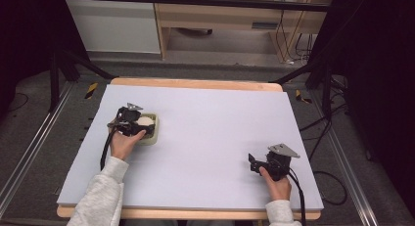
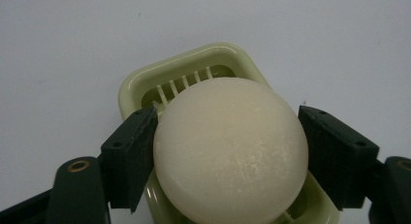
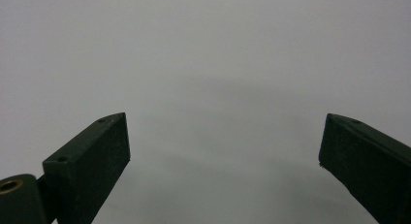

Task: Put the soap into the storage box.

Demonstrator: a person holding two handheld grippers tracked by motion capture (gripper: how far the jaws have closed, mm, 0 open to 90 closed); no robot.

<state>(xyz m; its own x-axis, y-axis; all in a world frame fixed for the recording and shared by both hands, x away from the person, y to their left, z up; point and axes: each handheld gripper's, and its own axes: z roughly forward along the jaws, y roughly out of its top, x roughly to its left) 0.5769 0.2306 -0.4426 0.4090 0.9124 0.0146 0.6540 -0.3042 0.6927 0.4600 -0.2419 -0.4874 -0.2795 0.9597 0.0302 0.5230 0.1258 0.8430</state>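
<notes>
Round pale soap bar point(image 2: 230, 151) nearest the lens in the left gripper view, sat between the black jaws of the left gripper point(image 2: 228, 158), one jaw at each flank, touching or all but touching; firm clamp or not, cannot tell. Directly under it a pale green slatted soap dish point(image 2: 190, 69), ribs showing past the bar's far edge. Bar round, so no real long axis; flat face up, slightly tilted toward the camera. Dish's long axis along the jaws' line of sight, away from the hand. In the high view, dish point(image 1: 152, 133) near the left edge of the worktop point(image 1: 215, 138), about midway front to back. Left hand point(image 1: 123, 144) clearly the nearer. Right gripper point(image 1: 254, 163) well apart, near the front right corner, jaws wide, nothing between them. Likely placing or lifting the bar, no telling which.
</notes>
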